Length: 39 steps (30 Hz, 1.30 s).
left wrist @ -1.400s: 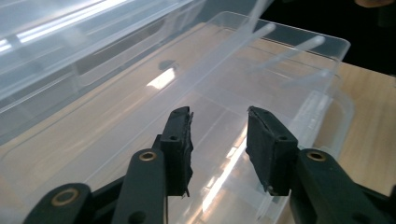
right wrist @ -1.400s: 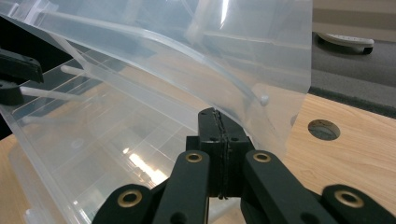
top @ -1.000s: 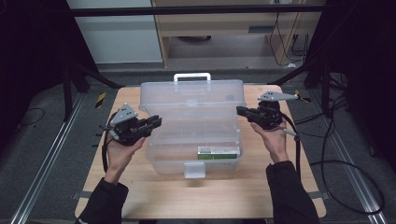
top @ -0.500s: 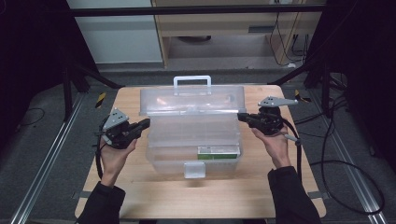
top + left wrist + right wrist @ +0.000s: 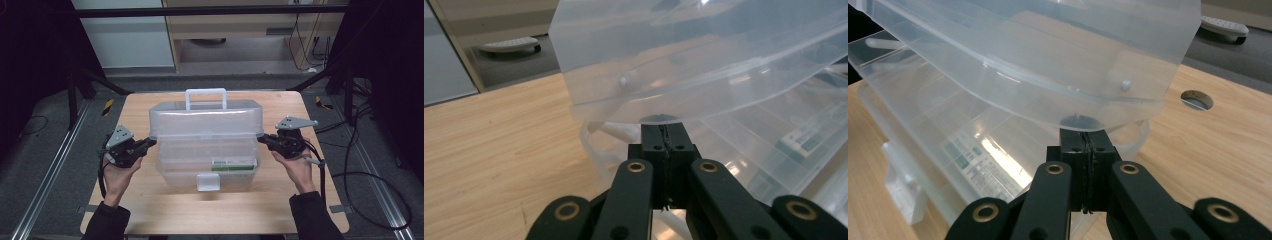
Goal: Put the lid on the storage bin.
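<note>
high view: clear box, lid raised, label inside.

The lid of the clear box swung higher, lifted at each end by the left gripper and right gripper.

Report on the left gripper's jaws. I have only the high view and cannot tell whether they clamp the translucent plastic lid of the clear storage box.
Observer: In the left gripper view, the left gripper is shut on nothing. Its jaws are pressed together, with the tips under the edge of the translucent plastic lid.
Operator: Check the right one.
Observer: It is the same. The right gripper is shut, and its tips meet the lid's underside from below.
Operator: Describe the tabletop beyond it.
Observer: There is a round hole in the wooden table, just past the lid's corner.
</note>
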Tool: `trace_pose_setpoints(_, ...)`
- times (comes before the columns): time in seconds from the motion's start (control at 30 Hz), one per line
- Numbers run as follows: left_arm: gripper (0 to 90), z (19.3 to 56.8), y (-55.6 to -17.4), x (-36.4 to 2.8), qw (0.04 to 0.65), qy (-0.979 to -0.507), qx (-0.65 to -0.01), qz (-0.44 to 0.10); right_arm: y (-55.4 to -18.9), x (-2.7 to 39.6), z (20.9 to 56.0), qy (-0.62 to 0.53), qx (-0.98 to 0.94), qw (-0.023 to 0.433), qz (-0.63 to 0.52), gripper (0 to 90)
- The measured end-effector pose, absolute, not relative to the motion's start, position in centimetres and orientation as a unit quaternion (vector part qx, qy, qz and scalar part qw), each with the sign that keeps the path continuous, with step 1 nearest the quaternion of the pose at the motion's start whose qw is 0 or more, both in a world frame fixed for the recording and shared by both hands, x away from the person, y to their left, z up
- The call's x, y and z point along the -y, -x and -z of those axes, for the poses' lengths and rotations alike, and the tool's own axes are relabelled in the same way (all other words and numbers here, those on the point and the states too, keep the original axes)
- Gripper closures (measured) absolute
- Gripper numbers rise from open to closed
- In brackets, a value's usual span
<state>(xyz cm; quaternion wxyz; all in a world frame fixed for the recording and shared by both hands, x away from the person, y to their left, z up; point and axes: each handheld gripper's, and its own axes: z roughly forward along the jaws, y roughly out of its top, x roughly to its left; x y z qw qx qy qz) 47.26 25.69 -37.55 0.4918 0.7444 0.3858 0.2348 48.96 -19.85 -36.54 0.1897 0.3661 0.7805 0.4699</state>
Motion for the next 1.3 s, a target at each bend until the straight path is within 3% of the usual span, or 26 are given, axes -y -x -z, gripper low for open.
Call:
trace_pose_setpoints(0.97,89.4,41.6,-45.0,-26.0,0.466,-0.753,-0.398,-0.24,-45.0,20.4,40.4,-0.37,-0.782,0.206,-0.458,87.3)
trace_pose_setpoints(1.3,88.9,43.0,-45.5,-26.8,0.444,-0.743,-0.434,-0.251,-44.9,20.9,42.0,-0.387,-0.791,0.205,-0.427,86.2)
